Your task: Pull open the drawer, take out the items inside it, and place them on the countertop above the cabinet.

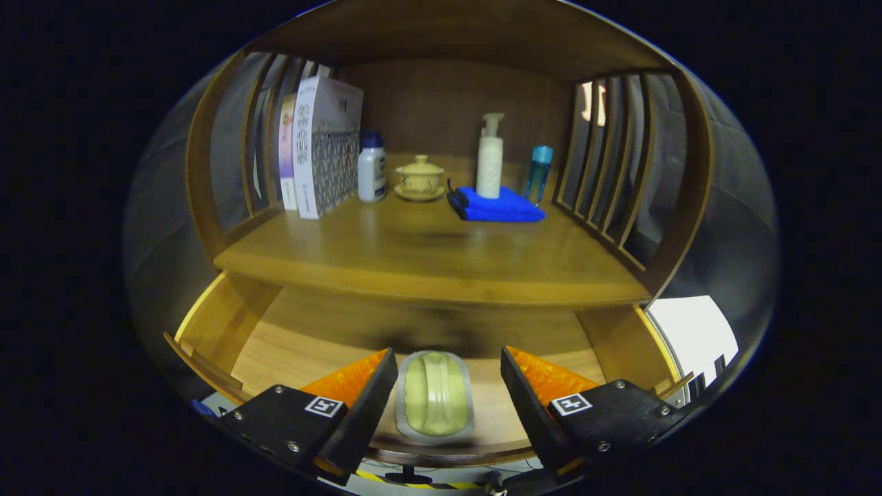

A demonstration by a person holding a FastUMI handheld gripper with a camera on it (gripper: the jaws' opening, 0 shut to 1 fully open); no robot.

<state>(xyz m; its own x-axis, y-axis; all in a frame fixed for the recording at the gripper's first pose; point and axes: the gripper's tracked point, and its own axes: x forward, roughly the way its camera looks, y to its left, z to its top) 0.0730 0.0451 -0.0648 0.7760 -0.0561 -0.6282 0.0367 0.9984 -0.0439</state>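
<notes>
1. Gripper view: the drawer [275,344] is already pulled open under the countertop [427,255], so you are at the take-out step. A pale green packet [434,396] lies on the drawer floor.
2. Your gripper [448,386] points level into the drawer, fingers spread wide on either side of the packet, not touching it.
3. Next, I judge, lower slightly, close on the packet, then lift it clear to the countertop, short of the blue cloth [499,205].
</notes>
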